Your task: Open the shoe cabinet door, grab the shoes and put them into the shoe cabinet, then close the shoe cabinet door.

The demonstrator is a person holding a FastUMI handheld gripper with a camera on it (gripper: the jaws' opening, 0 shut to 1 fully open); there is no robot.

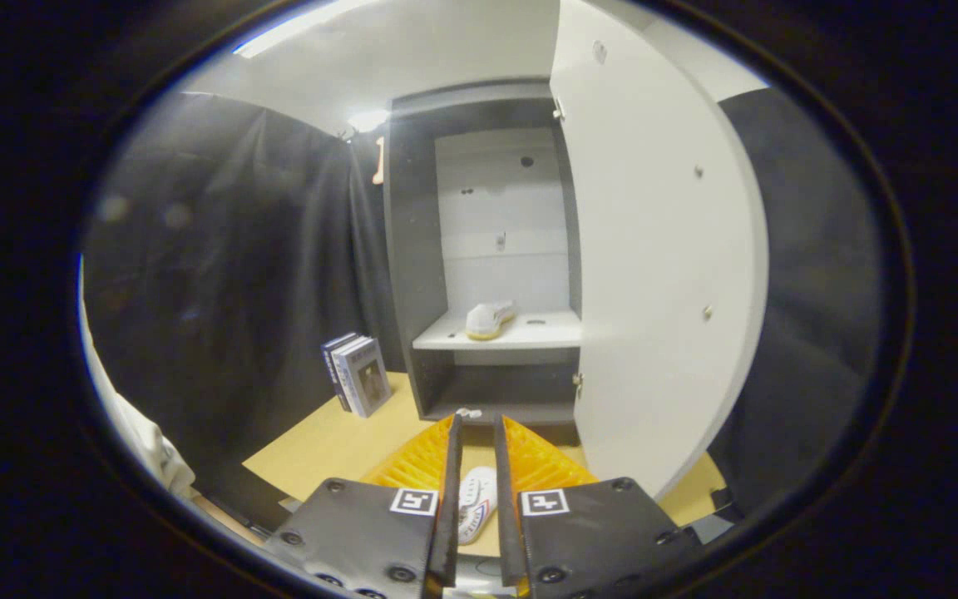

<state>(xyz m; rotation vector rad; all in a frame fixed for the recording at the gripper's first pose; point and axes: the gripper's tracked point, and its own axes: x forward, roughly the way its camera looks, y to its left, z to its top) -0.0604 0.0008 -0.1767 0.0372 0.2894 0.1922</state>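
Cabinet (412, 249) door (662, 274) open, one shoe (489, 319) shelved; gripper (476, 433) narrow over second shoe (476, 499), perhaps gripping it. A loose hold could drop it short.

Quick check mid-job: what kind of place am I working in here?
Likely a staged recording booth, not a home: black cloth walls, an open shoe cabinet with one shoe shelved, books on a tan floor. The gripper holds a second shoe.
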